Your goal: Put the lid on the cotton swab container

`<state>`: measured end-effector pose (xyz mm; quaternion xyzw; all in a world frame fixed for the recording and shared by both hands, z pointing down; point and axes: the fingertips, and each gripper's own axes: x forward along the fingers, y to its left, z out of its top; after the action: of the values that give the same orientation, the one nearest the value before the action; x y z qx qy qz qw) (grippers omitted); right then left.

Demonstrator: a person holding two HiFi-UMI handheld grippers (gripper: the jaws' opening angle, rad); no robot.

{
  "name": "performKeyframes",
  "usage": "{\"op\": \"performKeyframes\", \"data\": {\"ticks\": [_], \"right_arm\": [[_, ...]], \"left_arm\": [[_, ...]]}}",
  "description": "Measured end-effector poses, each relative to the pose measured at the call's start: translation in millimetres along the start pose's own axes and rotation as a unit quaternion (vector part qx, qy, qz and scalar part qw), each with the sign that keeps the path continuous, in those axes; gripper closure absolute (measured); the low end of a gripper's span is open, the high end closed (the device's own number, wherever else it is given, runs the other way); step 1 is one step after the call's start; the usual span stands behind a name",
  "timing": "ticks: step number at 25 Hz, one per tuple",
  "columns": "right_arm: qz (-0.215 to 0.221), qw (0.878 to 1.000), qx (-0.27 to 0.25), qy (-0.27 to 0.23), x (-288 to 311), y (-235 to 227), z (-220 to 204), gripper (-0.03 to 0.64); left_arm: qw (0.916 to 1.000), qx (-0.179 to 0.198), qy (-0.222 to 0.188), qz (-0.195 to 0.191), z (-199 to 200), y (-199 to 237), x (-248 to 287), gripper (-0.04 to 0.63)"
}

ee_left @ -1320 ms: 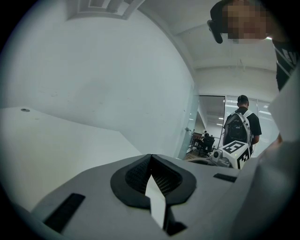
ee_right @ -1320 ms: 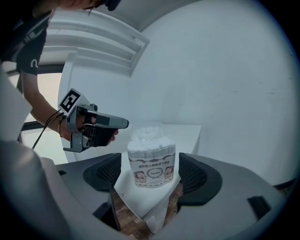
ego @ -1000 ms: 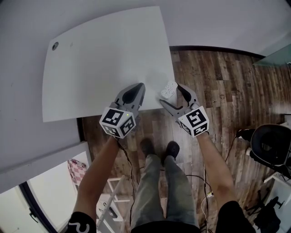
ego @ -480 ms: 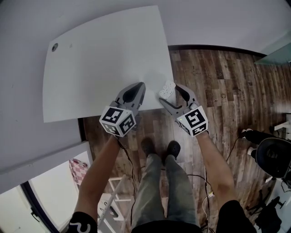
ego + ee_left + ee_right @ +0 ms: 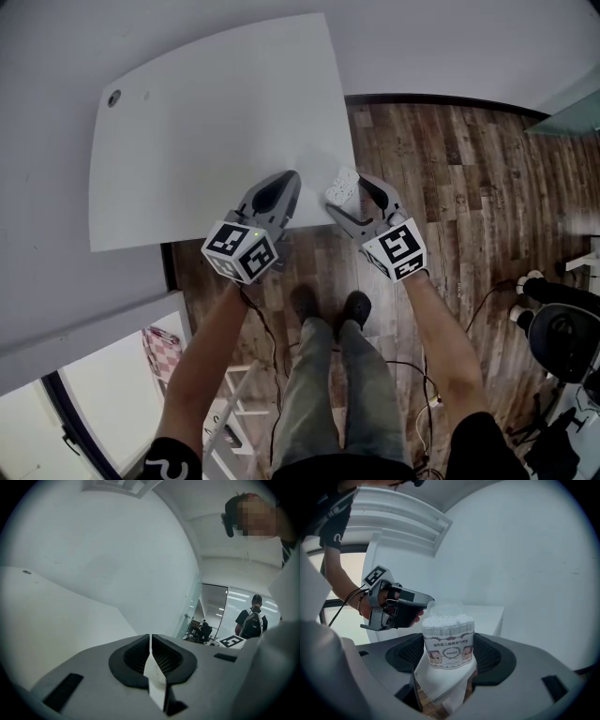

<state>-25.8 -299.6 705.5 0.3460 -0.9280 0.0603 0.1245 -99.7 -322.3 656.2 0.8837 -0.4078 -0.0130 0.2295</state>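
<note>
The cotton swab container (image 5: 343, 184), clear with a printed label, stands upright at the near right corner of the white table (image 5: 206, 122). My right gripper (image 5: 345, 194) is shut on it, with a pad on each side. In the right gripper view the container (image 5: 448, 641) fills the gap between the jaws of the right gripper (image 5: 448, 654). Its clear top rises above the packed white swabs, and I cannot tell whether that is a lid. My left gripper (image 5: 286, 178) hovers shut and empty over the table's near edge, just left of the container. The left gripper (image 5: 151, 641) has its pads pressed together.
A small round hole (image 5: 113, 95) marks the table's far left corner. Dark wood floor (image 5: 450, 169) lies to the right, with an office chair (image 5: 562, 328) at the right edge. My legs stand below the table edge. People are in the distance (image 5: 253, 620).
The right gripper and container have shifted slightly left along the table corner. The left gripper has barely moved. The office chair at the right has drifted lower in view.
</note>
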Motion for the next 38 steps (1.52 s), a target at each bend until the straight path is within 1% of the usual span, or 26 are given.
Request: {"op": "performKeyframes", "data": {"ticks": [2, 3, 5, 6, 16, 21, 26, 32, 38], "right_arm": [[0.0, 1.0, 0.001, 0.0, 0.1, -1.0, -1.0, 0.275], [0.0, 1.0, 0.001, 0.0, 0.2, -1.4, -1.1, 0.275], [0.0, 1.0, 0.002, 0.0, 0.2, -1.7, -0.7, 0.275], [0.0, 1.0, 0.001, 0.0, 0.3, -1.7, -0.6, 0.275], [-0.003, 1.0, 0.002, 0.001, 0.7, -0.8, -1.7, 0.273], [-0.004, 1.0, 0.003, 0.002, 1.1, -0.7, -2.5, 0.274], [-0.004, 1.0, 0.002, 0.003, 1.3, -1.1, -2.4, 0.274], [-0.004, 1.0, 0.003, 0.003, 0.8, -1.0, -1.9, 0.275], [-0.003, 1.0, 0.002, 0.003, -0.2, -1.9, -2.6, 0.274]], "left_arm": [[0.9999, -0.005, -0.001, -0.009, 0.8, -3.6, 1.2, 0.563], [0.9999, -0.008, -0.001, -0.013, 1.1, -5.1, 1.6, 0.55], [0.9997, -0.013, -0.001, -0.019, 1.5, -7.5, 1.9, 0.493], [0.9997, -0.015, -0.002, -0.021, 1.5, -8.3, 1.6, 0.484], [0.9982, -0.037, -0.007, -0.048, 3.1, -19.2, 0.8, 0.431], [0.9972, -0.036, -0.002, -0.066, 0.2, -31.8, 2.8, 0.428], [0.9961, -0.021, 0.014, -0.084, -5.7, -46.9, 7.4, 0.43], [0.9945, 0.0, 0.034, -0.099, -12.4, -61.0, 11.3, 0.46], [0.9934, 0.017, 0.041, -0.106, -12.3, -70.3, 15.2, 0.482]]}}
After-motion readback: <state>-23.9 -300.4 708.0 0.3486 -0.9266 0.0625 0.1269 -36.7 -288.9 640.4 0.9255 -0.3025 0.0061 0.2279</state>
